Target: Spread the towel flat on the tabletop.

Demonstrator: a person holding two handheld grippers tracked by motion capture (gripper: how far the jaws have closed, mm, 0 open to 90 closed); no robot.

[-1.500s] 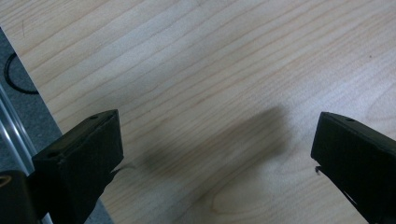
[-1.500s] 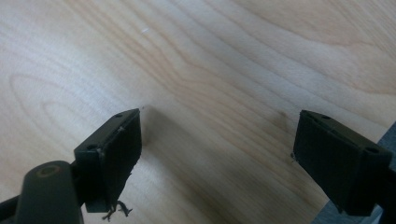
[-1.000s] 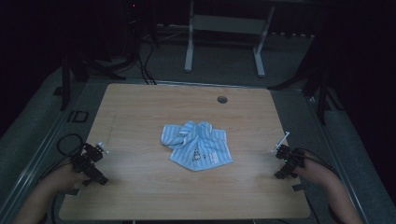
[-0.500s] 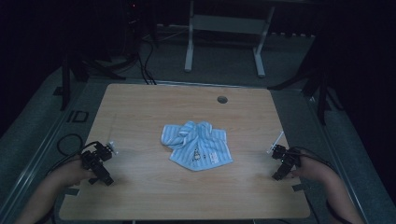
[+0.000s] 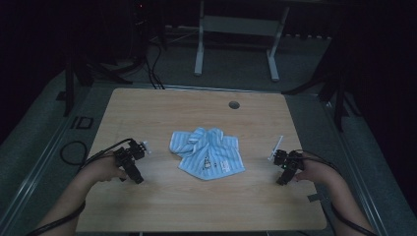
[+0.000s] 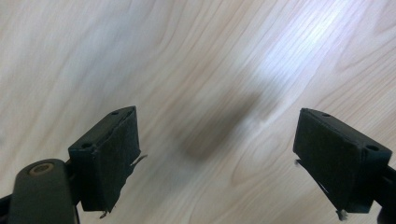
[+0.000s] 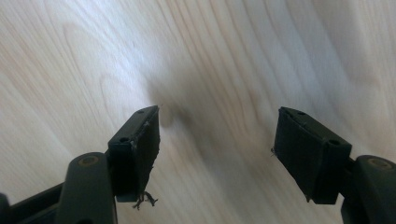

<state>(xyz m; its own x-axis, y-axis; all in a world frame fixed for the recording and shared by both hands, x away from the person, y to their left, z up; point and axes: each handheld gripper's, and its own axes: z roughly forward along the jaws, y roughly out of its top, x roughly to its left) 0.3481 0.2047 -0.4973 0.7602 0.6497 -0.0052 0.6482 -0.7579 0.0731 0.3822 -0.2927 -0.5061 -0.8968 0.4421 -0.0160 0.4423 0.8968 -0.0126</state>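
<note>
While its two black jaws stand apart over bare wood with nothing between them, having just been closing a little, the left hand-held gripper (image 5: 132,162) sits above the near left part of the bench (image 5: 147,108), its hand (image 5: 104,169) and forearm coming in from the bottom edge and a black cable looping off toward the bench's left side. The right hand-held gripper (image 5: 286,164) is over the near right part, its jaws likewise apart and empty above plain wood grain, and they too have just been closing somewhat; a thin white piece sticks up from its far end. Between the two, well apart from each, a small blue-and-white striped shirt (image 5: 209,155) lies crumpled on the middle of the bench, collar toward the far side. A round hole (image 5: 234,104) shows near the bench's far edge.
</note>
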